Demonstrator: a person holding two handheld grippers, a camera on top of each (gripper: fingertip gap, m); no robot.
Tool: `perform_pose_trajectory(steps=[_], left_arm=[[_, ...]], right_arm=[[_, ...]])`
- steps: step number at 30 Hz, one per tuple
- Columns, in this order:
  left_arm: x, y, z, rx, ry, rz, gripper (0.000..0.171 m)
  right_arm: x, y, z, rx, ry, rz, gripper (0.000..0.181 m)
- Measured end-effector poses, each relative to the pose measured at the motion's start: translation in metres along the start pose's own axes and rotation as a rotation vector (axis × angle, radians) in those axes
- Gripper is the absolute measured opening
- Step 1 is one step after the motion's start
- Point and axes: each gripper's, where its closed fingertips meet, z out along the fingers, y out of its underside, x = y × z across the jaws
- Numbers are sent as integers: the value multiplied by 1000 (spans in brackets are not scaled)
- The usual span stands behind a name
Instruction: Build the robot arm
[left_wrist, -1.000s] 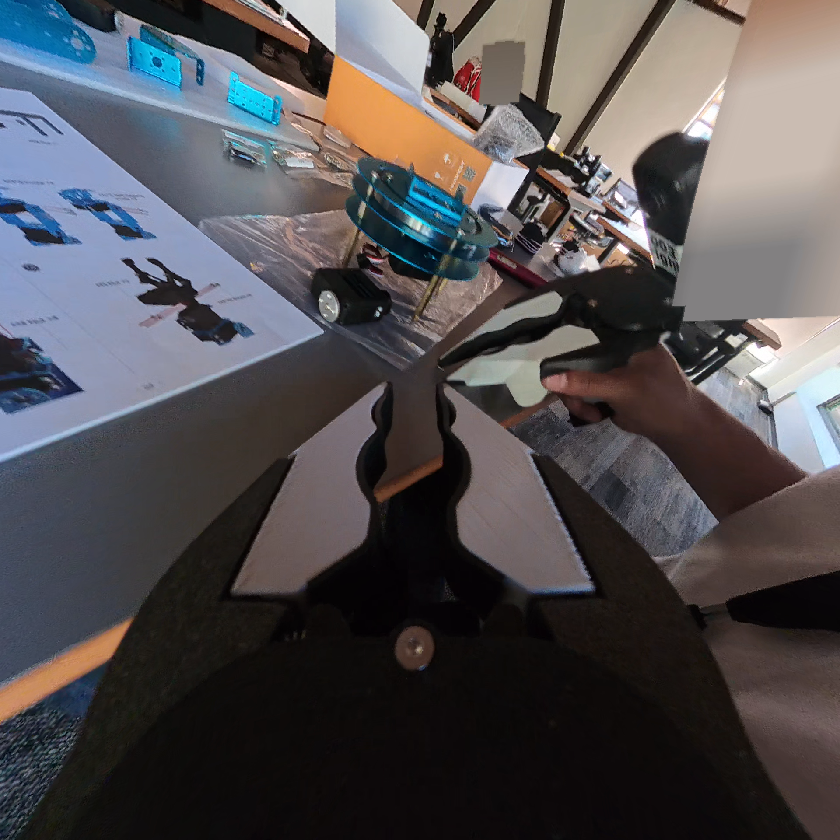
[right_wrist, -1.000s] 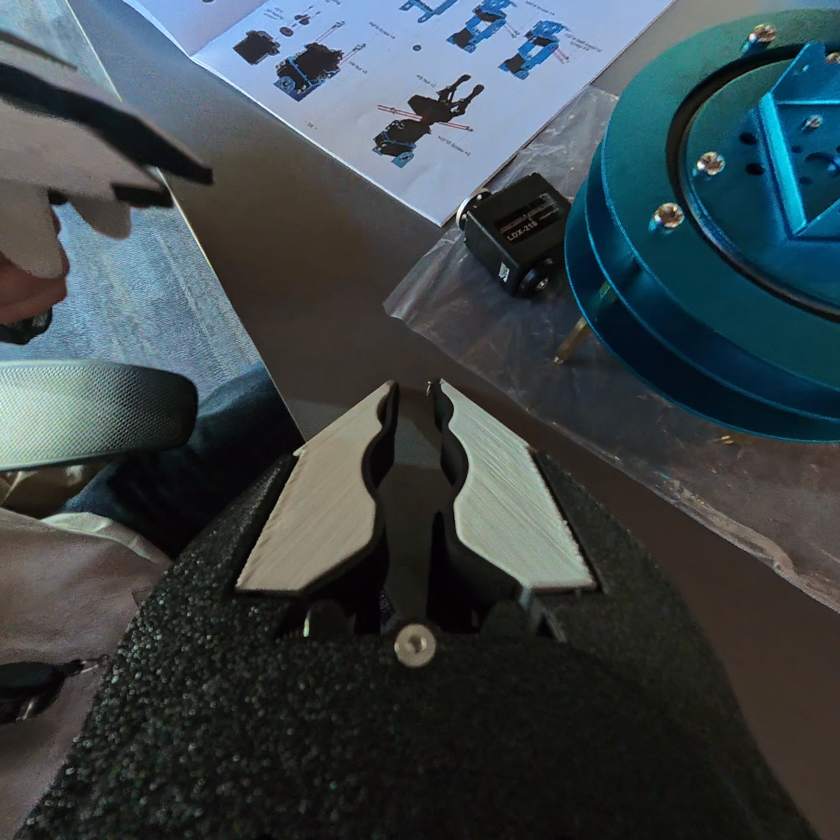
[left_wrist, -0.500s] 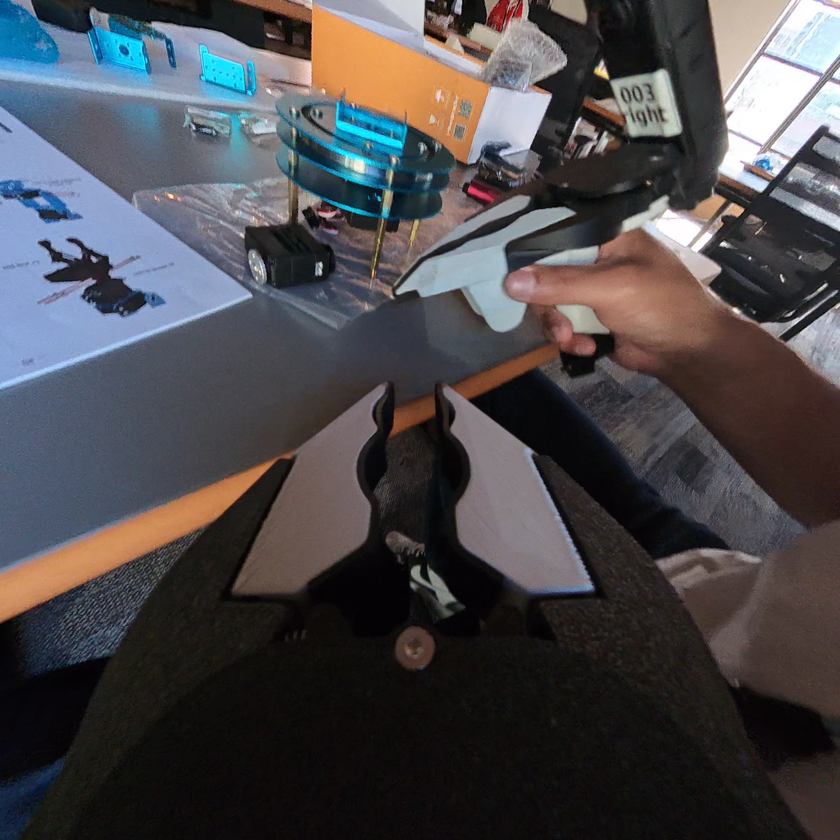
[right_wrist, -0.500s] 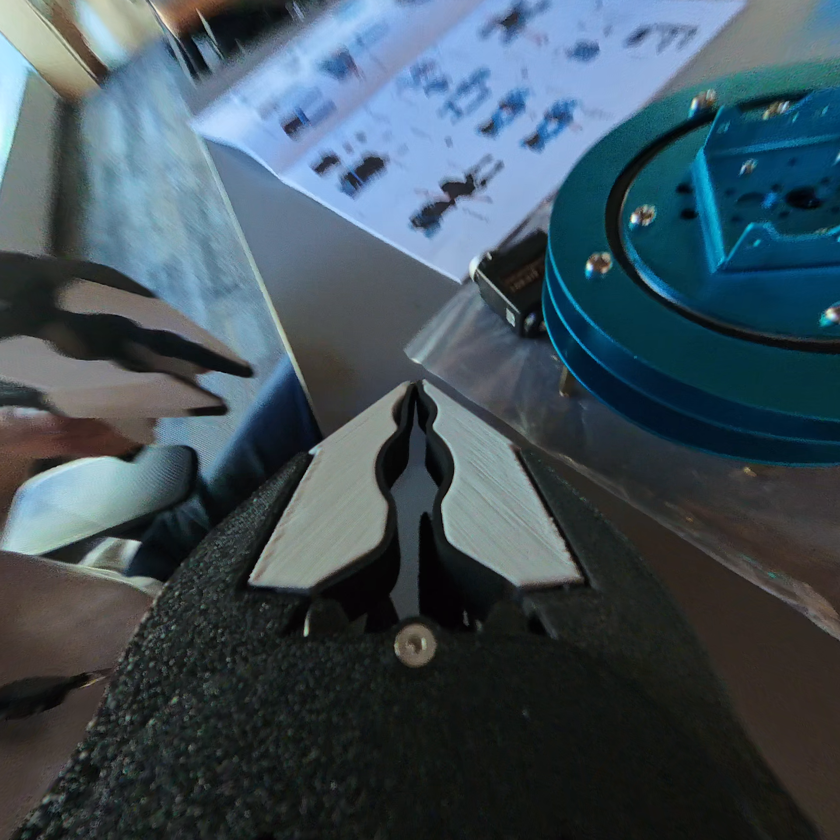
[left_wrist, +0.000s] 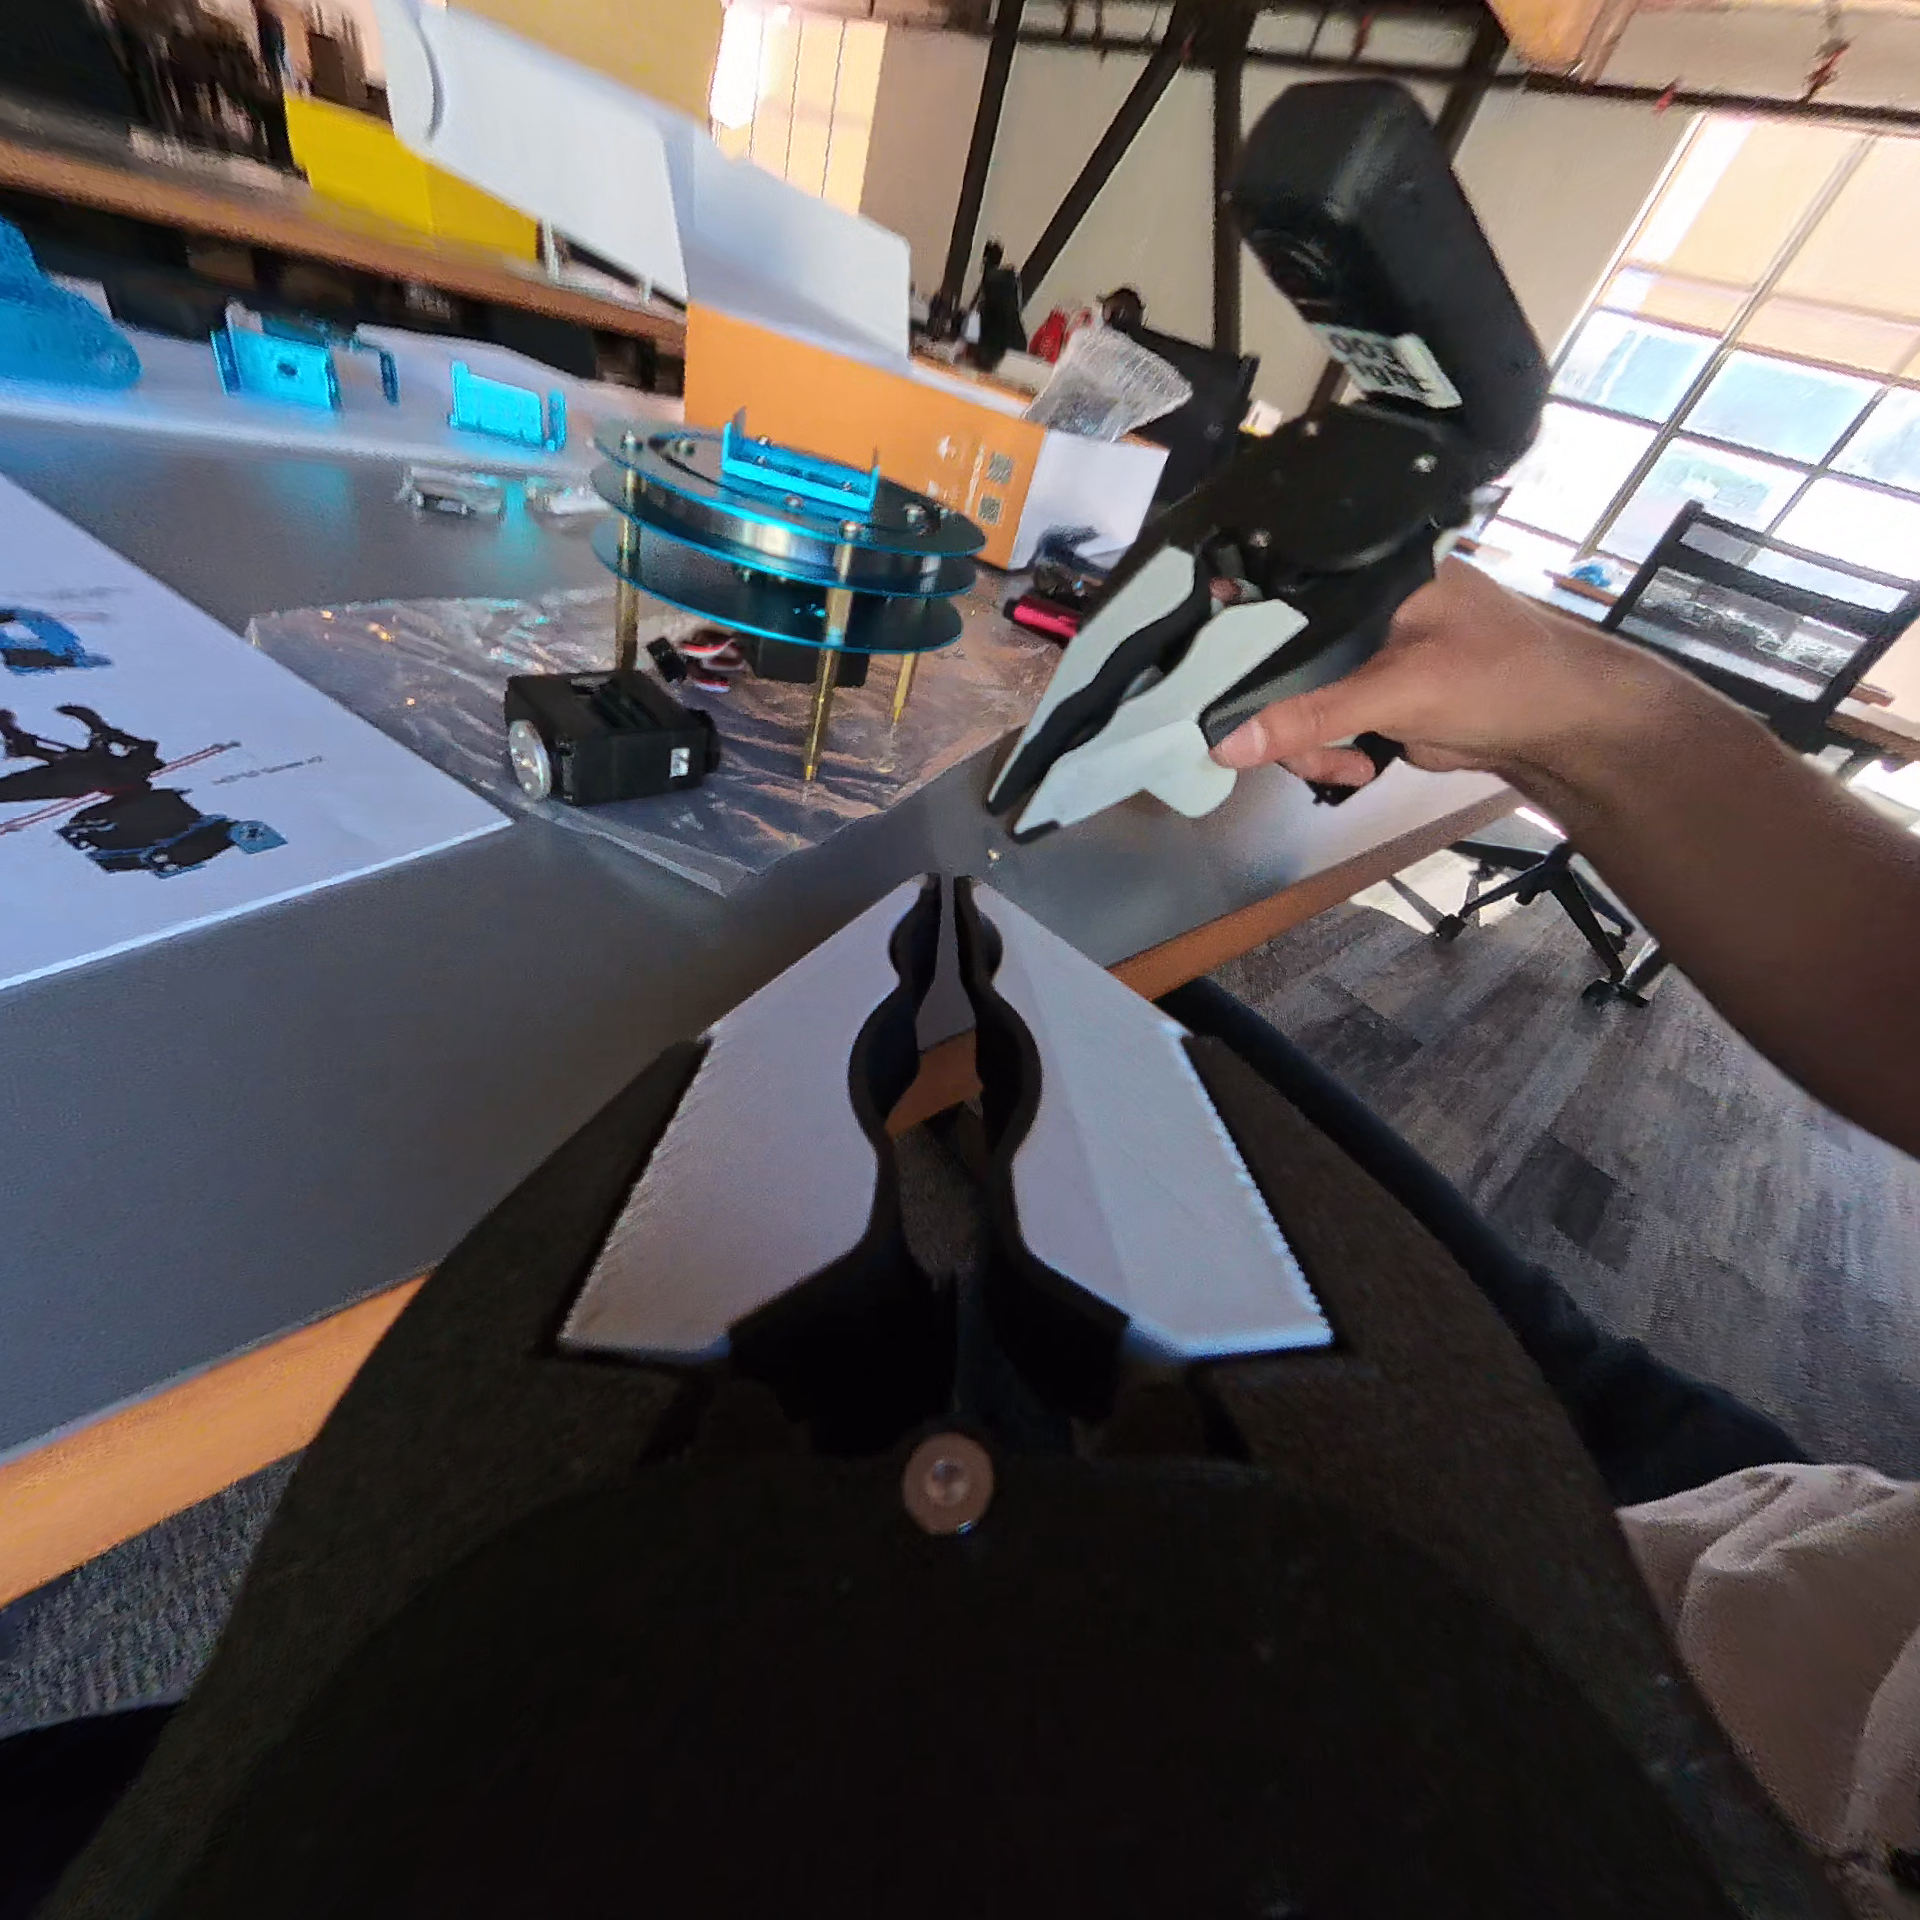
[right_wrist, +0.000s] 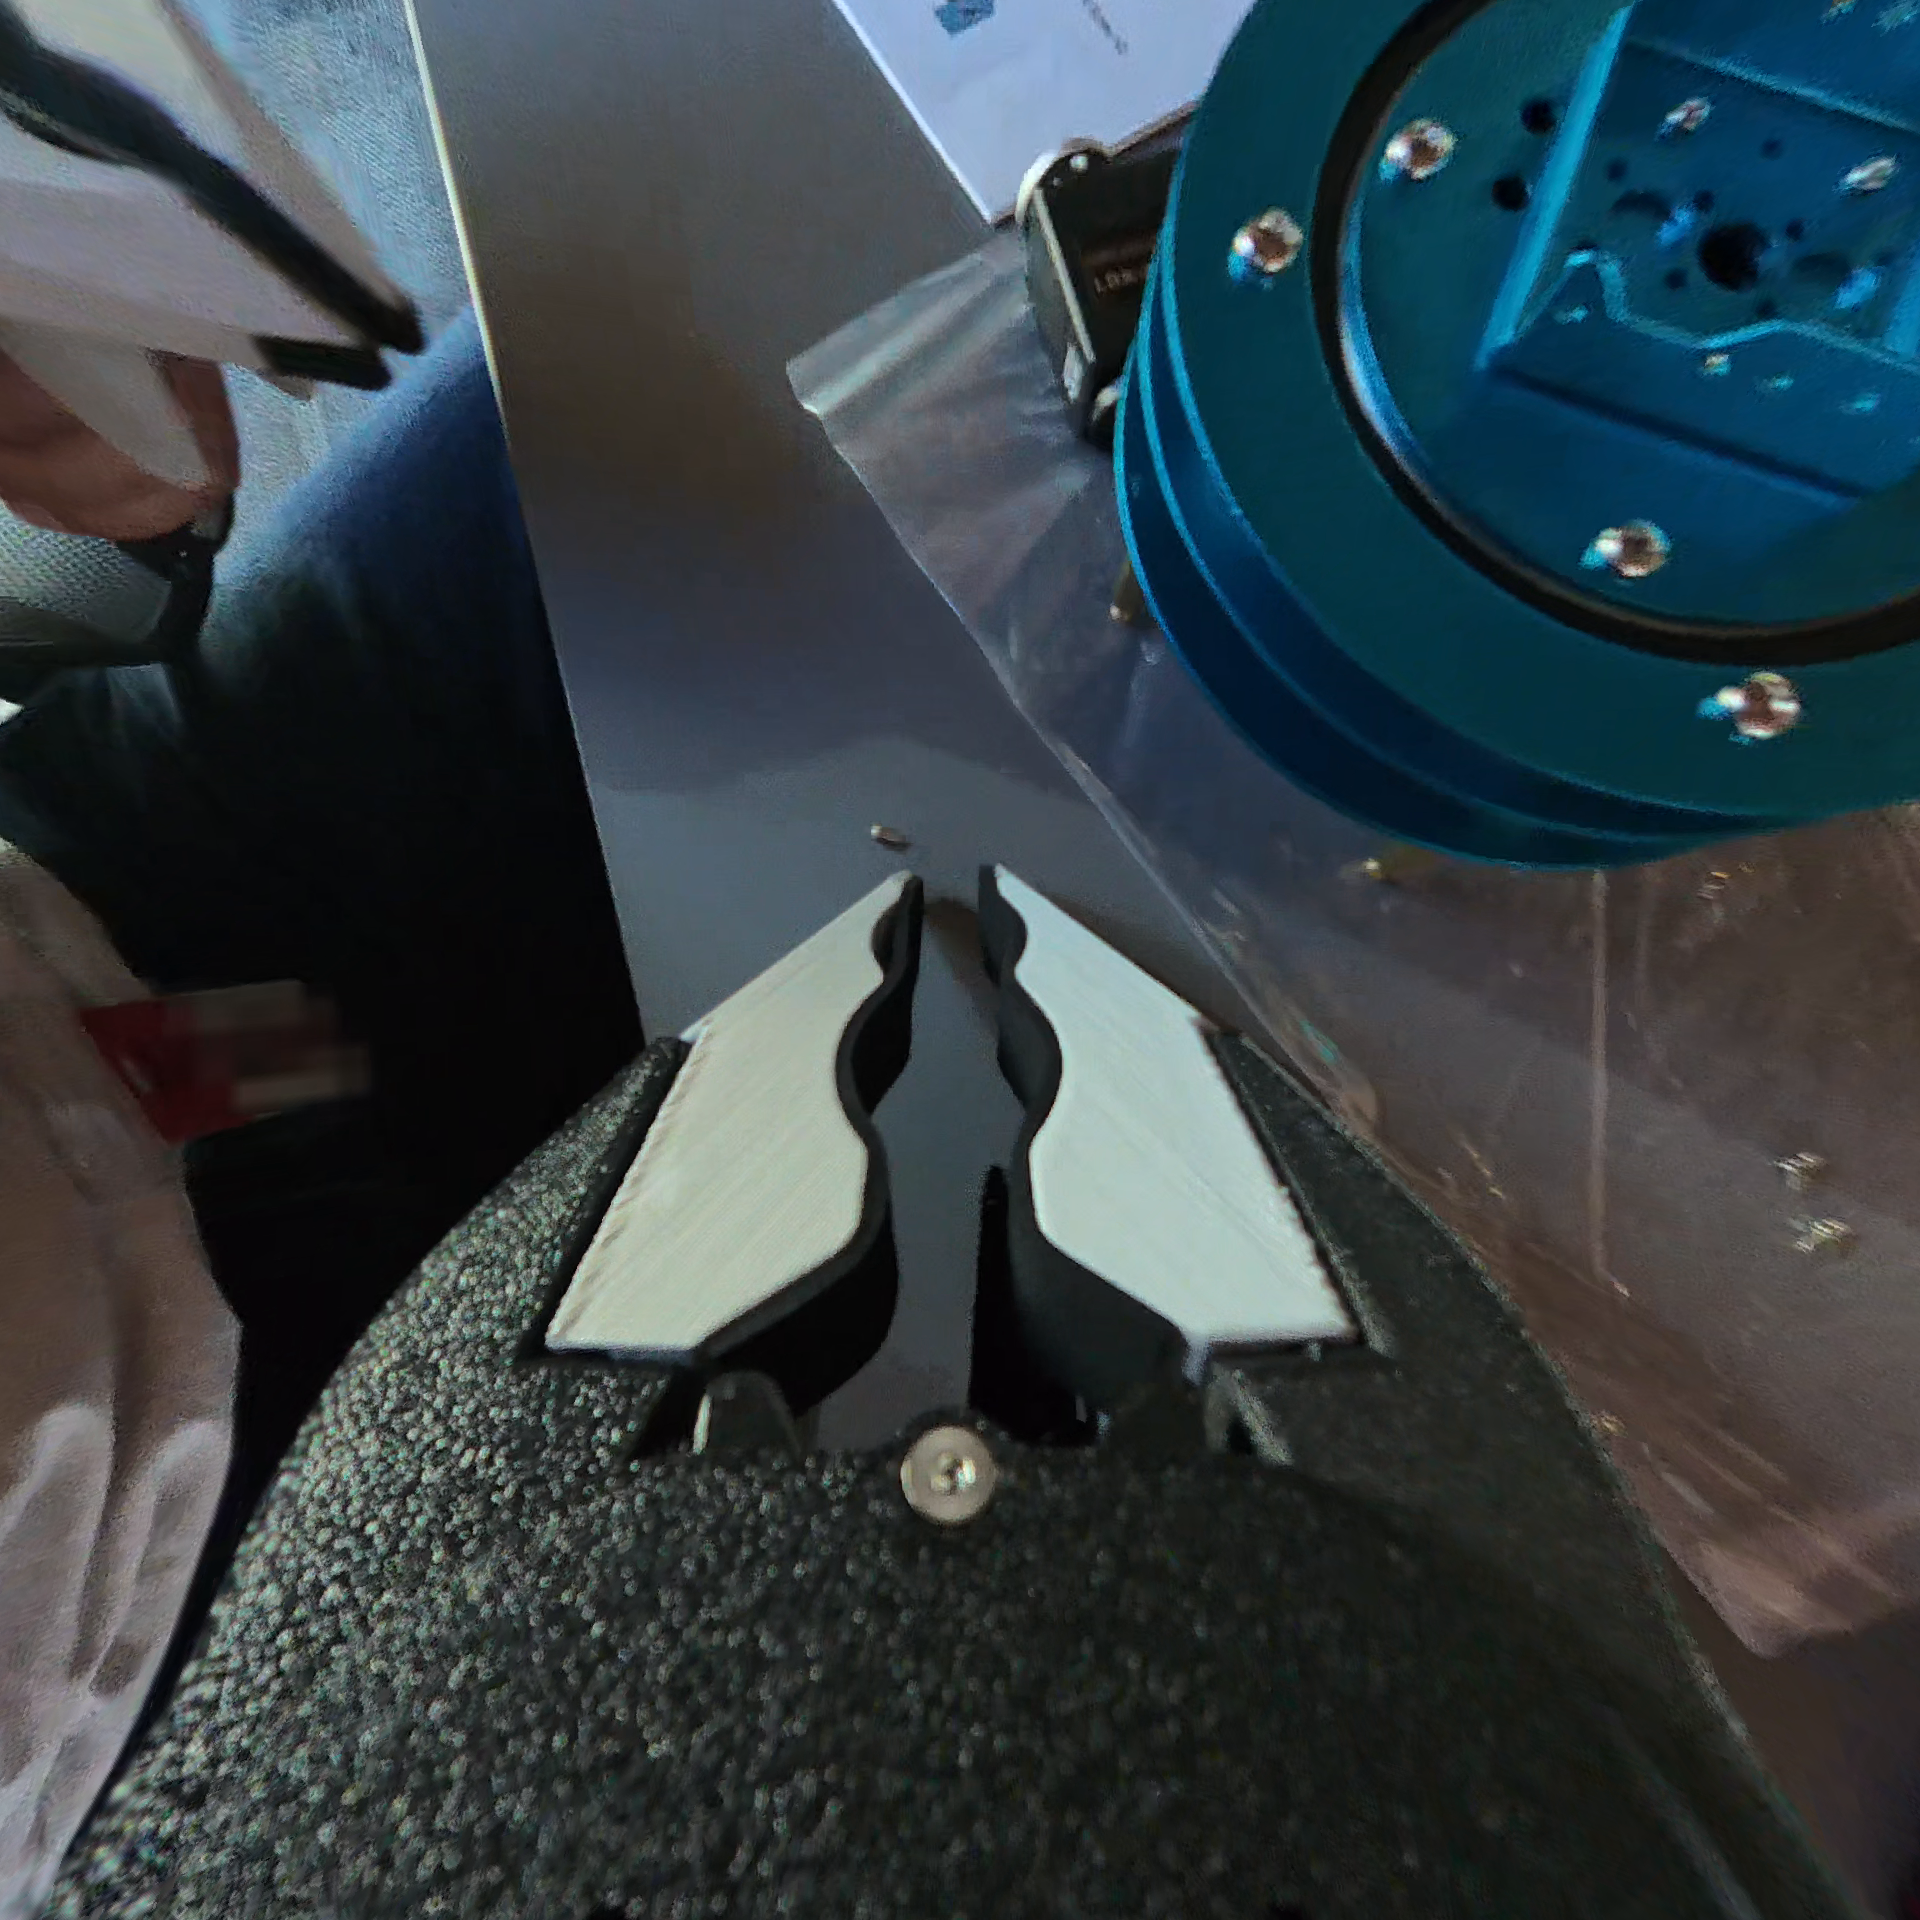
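Left hand-held gripper (left_wrist: 943, 881): tips almost together, only a thin slit between them, nothing held; hovers over the tabletop (left_wrist: 312, 1060) near its orange edge.
Right hand-held gripper (right_wrist: 948, 883): fingers a narrow gap apart, empty; tips low over the tabletop, just short of the screw.
Screw (right_wrist: 886, 833): tiny, loose on bare grey tabletop, just ahead and left of the right fingertips, not touching them.
Plastic sheet (right_wrist: 1507, 1143): clear, flat on the tabletop, right of the right hand-held gripper.
Blue disc stack (left_wrist: 784, 540): on brass legs, standing on the sheet.
Black servo (left_wrist: 608, 738): beside the stack, on the sheet.
Printed page (left_wrist: 156, 748): flat, left of the sheet.
Hand (left_wrist: 1434, 686): grips the right handle.
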Motion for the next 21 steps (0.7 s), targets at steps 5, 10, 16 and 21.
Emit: perform_pose_trajectory(steps=[5, 10, 16, 21], left_arm=[[-2, 15, -14, 0, -43, 21, 2], [-8, 17, -25, -46, -89, 46, 2], [2, 11, -36, -25, -64, 46, 3], [3, 19, -41, -31, -68, 26, 2]], right_arm=[[-16, -3, -5, 17, -35, -37, 11], [-13, 0, 3, -32, 17, -25, 10], [-13, 0, 3, -11, 2, 61, 12], [-26, -4, -1, 38, 15, 109, 12]])
